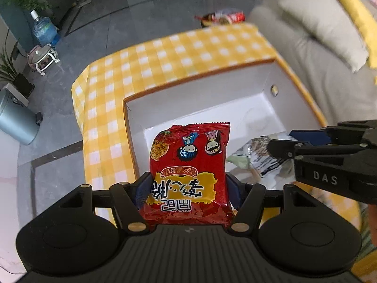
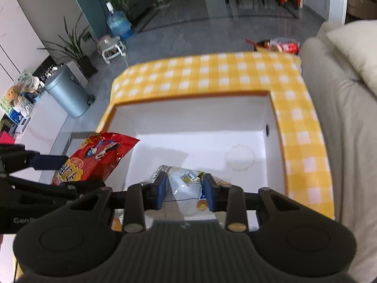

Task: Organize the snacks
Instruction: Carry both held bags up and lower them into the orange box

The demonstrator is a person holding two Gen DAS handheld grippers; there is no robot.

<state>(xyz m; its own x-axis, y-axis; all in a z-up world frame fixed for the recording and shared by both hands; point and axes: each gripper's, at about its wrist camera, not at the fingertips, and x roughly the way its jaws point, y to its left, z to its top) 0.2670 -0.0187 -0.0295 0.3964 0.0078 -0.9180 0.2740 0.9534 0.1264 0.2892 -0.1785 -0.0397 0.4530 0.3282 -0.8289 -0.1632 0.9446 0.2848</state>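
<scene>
My left gripper (image 1: 188,186) is shut on a red snack packet (image 1: 188,162) with cartoon faces and yellow lettering, held above the near left part of a white box (image 1: 212,89) with an orange rim. The packet also shows at the left of the right wrist view (image 2: 94,158). My right gripper (image 2: 183,192) is shut on a clear and white snack bag (image 2: 186,186), held over the near part of the same box (image 2: 200,115). In the left wrist view the right gripper (image 1: 280,146) comes in from the right with that bag (image 1: 256,155).
The box sits on a table with a yellow and white checked cloth (image 1: 165,56). A grey sofa with cushions (image 1: 318,35) is on the right. More snack packets (image 2: 280,44) lie beyond the table's far edge. A grey bin (image 2: 68,92) and a water bottle (image 2: 119,24) stand on the floor to the left.
</scene>
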